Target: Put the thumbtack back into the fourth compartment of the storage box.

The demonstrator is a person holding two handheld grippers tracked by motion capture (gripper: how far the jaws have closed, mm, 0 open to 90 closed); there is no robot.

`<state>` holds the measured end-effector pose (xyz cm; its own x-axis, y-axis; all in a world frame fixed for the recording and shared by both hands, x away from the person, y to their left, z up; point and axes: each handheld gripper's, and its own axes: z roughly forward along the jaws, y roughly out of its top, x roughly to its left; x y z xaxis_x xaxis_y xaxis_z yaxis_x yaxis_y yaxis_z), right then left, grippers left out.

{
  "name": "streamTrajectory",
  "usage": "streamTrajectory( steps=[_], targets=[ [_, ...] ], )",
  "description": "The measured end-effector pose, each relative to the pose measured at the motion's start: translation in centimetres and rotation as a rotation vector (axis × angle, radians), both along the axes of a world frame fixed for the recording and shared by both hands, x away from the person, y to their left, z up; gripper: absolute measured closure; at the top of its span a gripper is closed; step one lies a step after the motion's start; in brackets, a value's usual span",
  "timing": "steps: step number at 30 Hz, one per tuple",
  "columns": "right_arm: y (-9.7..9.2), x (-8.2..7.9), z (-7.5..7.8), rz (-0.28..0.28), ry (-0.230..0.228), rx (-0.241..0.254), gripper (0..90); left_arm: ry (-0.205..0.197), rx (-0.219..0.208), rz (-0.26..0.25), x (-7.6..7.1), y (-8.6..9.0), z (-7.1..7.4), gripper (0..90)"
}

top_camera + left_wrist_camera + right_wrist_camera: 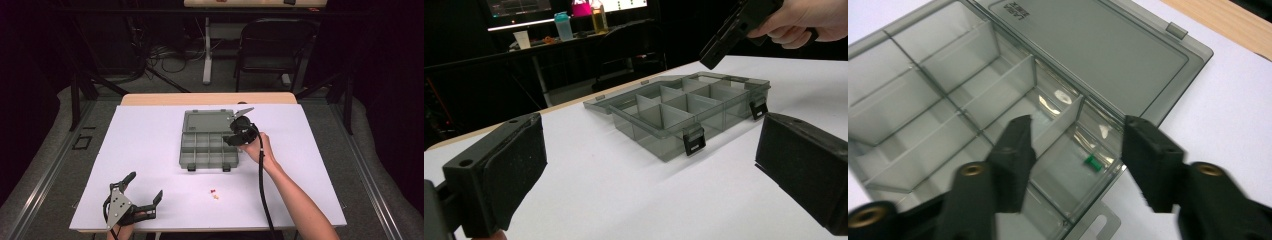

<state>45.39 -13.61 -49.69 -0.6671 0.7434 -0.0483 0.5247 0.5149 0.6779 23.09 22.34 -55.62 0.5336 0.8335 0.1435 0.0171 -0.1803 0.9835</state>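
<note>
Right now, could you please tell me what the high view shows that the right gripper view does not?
High view alone: two small pieces, red and yellowish, loose on the white table, and the left hand-held gripper with open jaws near the front edge. Right gripper view alone: a small green piece in a corner compartment. Shared: the open grey organizer box and the right hand-held gripper above it.

You are working in what looks like a lab or recording room, kept dark around one lit bench. Your wooden table (207, 98) wears a plain white sheet (150, 150). Behind it, loose black cables (170, 60) lie across the grey floor beside a black folding metal chair (272, 47) and a white desk leg (206, 50). Farther back, a long desk (549, 45) carries a lit monitor (519, 9), a teal bottle (563, 26) and a white cup (525, 39).
</note>
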Motion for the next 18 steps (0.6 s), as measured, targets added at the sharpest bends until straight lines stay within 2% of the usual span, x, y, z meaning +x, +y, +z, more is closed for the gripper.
streamTrajectory(
  steps=[4,6,12,18],
  targets=[
    [-0.3,-0.8,0.5,0.033,-0.01,0.01,28.4,0.001,0.0,0.0,0.0,0.0,0.0,0.0],
    [-0.5,-1.8,0.9,0.059,-0.03,0.026,20.5,0.002,0.002,0.0,0.0,0.0,0.0,0.0],
    [-0.6,-3.5,1.5,0.111,-0.065,0.034,13.4,0.001,0.002,0.0,0.0,0.0,0.0,0.0],
    [-0.6,-5.8,1.8,0.175,-0.073,0.055,6.0,0.001,0.003,0.003,0.0,0.0,0.0,0.0]
  ],
)
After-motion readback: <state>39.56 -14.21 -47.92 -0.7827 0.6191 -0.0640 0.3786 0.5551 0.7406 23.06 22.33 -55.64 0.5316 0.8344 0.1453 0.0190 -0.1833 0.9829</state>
